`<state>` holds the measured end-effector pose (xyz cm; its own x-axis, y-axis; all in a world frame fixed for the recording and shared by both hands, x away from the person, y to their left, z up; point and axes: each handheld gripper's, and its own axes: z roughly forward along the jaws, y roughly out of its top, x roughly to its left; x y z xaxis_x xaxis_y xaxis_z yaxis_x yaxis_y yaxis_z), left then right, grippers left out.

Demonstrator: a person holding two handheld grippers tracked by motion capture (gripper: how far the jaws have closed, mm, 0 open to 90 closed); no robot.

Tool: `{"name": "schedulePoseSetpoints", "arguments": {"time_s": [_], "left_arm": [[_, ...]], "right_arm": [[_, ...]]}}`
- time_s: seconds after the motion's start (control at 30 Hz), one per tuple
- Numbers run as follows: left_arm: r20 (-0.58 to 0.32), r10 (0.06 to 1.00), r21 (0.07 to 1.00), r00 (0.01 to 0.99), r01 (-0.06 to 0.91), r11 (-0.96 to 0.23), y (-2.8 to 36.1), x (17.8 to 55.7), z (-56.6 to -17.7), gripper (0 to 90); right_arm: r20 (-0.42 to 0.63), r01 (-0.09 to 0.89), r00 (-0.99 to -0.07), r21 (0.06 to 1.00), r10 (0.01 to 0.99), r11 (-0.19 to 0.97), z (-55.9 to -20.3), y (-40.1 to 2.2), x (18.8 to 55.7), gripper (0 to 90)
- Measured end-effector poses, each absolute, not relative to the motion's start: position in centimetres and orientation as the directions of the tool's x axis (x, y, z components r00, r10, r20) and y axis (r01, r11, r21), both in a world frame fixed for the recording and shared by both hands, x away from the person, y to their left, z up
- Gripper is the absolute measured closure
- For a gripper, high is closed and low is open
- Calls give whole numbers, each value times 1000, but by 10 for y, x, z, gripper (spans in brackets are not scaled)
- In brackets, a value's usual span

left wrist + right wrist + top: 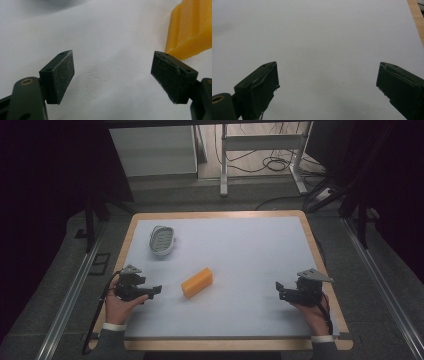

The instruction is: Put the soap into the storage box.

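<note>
Two things lie on my white-covered surface [260, 250]: one orange rectangular block [197, 283] near the middle, toward the near edge, and one pale oval slotted dish [163, 240] toward the far left corner. My left gripper [156, 290] sits by the near left edge, jaws wide, just beside the block. My right gripper [280, 291] rests near the right edge, jaws wide, holding nothing.

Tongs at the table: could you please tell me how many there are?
2. The left tongs sit near the table's left edge beside the yellow block; the right tongs sit near its right edge. Both are open.
</note>
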<state>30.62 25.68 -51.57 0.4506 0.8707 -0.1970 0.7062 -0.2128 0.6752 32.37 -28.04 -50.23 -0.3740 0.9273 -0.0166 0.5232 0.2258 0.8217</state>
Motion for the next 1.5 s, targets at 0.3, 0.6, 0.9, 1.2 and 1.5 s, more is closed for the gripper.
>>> {"name": "schedulePoseSetpoints", "arguments": {"time_s": [0.3, 0.6, 0.9, 1.2, 1.5], "left_arm": [[-192, 863, 688, 468, 691, -221, 254, 303, -508, 217], [-197, 871, 687, 450, 697, -205, 259, 310, -507, 221], [-199, 861, 691, 468, 690, -216, 253, 313, -500, 202], [-194, 852, 680, 486, 693, -239, 250, 309, -490, 201], [-164, 830, 676, 533, 673, -299, 249, 306, -469, 198]], "right_arm": [[-11, 518, -358, 830, 934, 209, -501, -289, 321, 49], [-9, 517, -333, 834, 943, 191, -503, -290, 313, 48], [50, 526, -309, 841, 950, 127, -502, -300, 306, 49], [54, 534, -312, 836, 948, 128, -505, -309, 305, 49], [22, 514, -314, 844, 949, 151, -501, -305, 303, 49]]}}
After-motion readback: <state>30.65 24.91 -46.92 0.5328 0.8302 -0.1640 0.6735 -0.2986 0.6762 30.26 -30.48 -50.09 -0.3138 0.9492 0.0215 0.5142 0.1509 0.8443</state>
